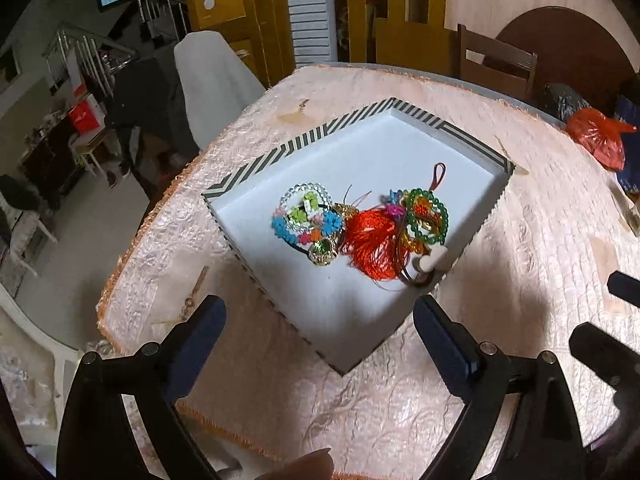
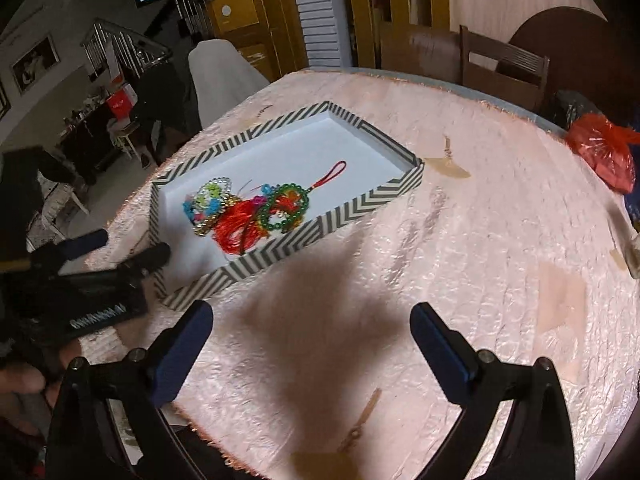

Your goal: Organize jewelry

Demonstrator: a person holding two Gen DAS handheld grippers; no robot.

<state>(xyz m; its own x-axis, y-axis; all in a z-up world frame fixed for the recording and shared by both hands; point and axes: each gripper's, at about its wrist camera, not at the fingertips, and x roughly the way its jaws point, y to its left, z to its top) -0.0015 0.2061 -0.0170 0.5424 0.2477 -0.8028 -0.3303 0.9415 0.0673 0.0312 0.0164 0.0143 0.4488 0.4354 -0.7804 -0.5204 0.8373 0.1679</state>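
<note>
Both hand-held grippers are hovering wide open and empty: the left hand-held gripper (image 1: 320, 320) over the near corner of the shallow white tray with a black-and-cream chevron rim (image 1: 260, 160), the right hand-held gripper (image 2: 312, 328) over the pink brocade-covered desk (image 2: 480, 240). Inside the tray, a colourful flower-bead bracelet (image 1: 306, 216) is lying against, perhaps tangled with, a red tasselled green-bead charm (image 1: 400, 228).

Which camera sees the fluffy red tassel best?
The left wrist view: the red thread tassel looks large and near inside the striped-rim white tray. The right wrist view shows it smaller, farther away.
</note>
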